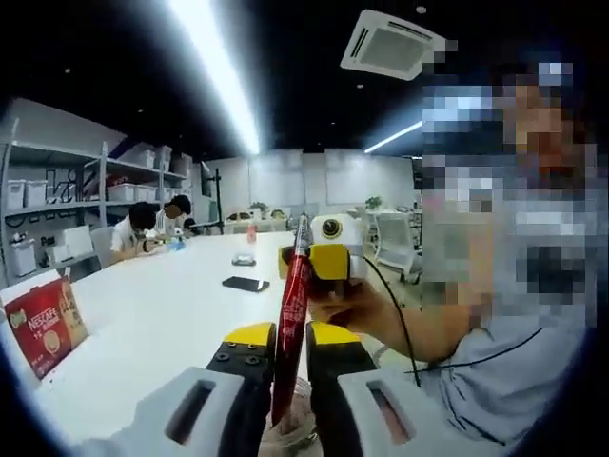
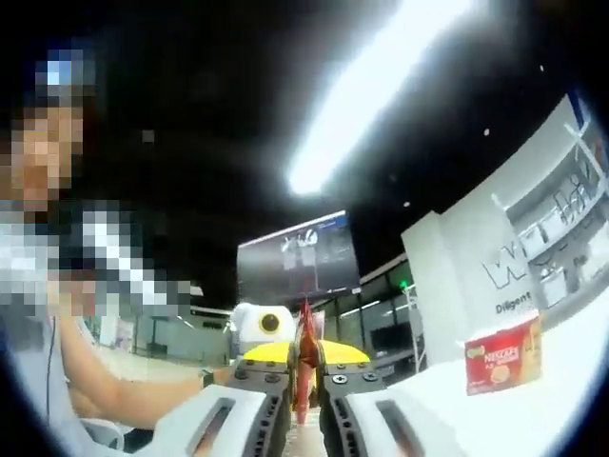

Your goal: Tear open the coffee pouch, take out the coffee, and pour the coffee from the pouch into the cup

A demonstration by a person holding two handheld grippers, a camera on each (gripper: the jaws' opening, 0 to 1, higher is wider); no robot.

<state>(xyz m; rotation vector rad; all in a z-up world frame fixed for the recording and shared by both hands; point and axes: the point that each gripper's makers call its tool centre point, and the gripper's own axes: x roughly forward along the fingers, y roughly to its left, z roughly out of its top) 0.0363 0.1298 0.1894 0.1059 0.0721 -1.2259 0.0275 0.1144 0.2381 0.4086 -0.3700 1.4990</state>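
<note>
A long red coffee stick pouch stands upright between my left gripper's yellow-tipped jaws, which are shut on its lower part. My right gripper, held by a hand, comes in from the right and is shut on the pouch's top end. In the right gripper view the same red pouch is pinched between my right gripper's jaws, with the left gripper just behind it. Something pale and glassy shows low between the left jaws; I cannot tell whether it is the cup.
A red Nescafe box stands on the long white table. A black phone lies farther along it. Two people sit at the far end, beside shelves with bins. The person holding the grippers is close by on the right.
</note>
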